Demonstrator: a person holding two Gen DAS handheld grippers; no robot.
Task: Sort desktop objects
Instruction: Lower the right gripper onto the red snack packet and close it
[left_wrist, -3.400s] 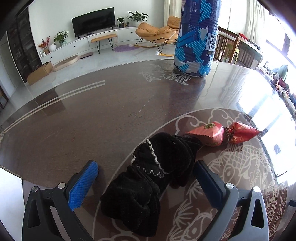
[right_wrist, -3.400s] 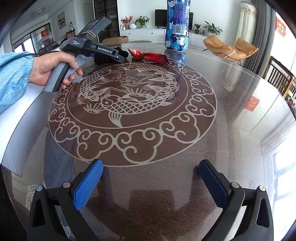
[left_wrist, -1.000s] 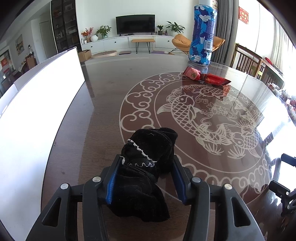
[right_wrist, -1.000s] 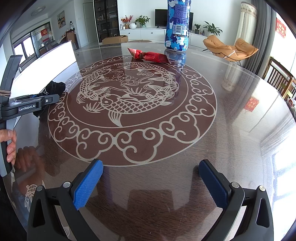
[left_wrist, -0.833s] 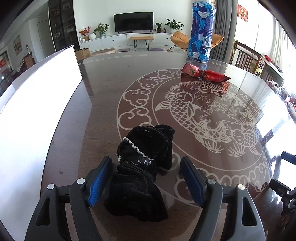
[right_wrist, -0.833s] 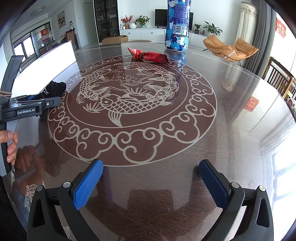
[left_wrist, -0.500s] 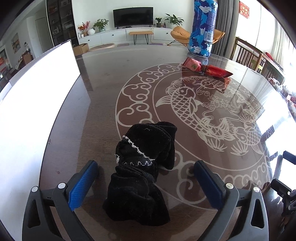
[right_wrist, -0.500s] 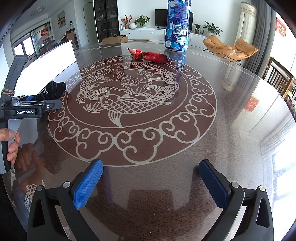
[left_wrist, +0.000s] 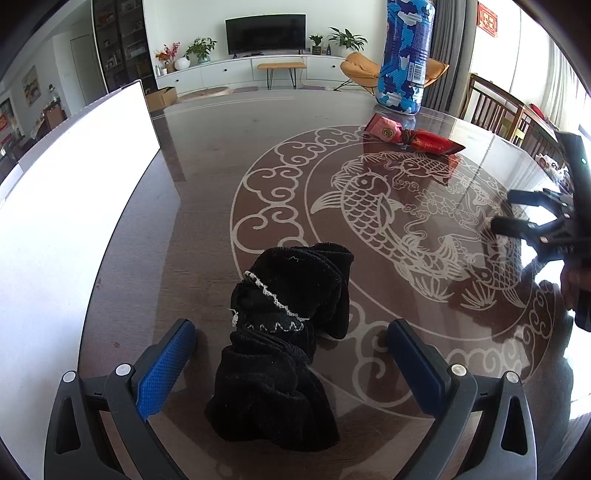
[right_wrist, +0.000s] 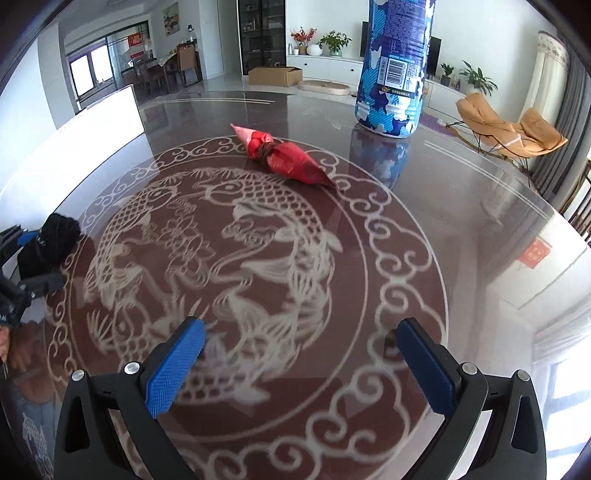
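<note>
Item 1, table (left_wrist: 207, 192): dark, glossy, round top inlaid with a pale fish medallion ringed by cloud scrolls. A white board (left_wrist: 70, 206) lies along its left edge.

Item 2, black cloth (left_wrist: 284, 332): a crumpled bundle with a thin line of white stitching, lying on the table near the left edge, on the outer ring of the medallion. In the right wrist view it shows as a dark lump (right_wrist: 55, 240) at the far left.

Item 3, left gripper (left_wrist: 291, 365): jaws spread wide, one blue pad on either side of the black cloth, both pads apart from it. Nothing held.

Item 4, red packet (right_wrist: 288, 158): a shiny wrapper twisted and tied at the middle, one end pink, lying on the far rim of the medallion. Also seen from the left wrist (left_wrist: 413, 136).

Item 5, blue bottle (right_wrist: 395, 70): tall, upright, with a blue and white patterned label and a barcode, standing near the far edge of the table just behind the red packet. Left wrist view (left_wrist: 404, 59) shows the same.

Item 6, right gripper (right_wrist: 299, 369): jaws spread wide above the near part of the medallion, nothing between them, pointed toward the red packet and well short of it. Seen from the left wrist at the right edge (left_wrist: 535, 214).
</note>
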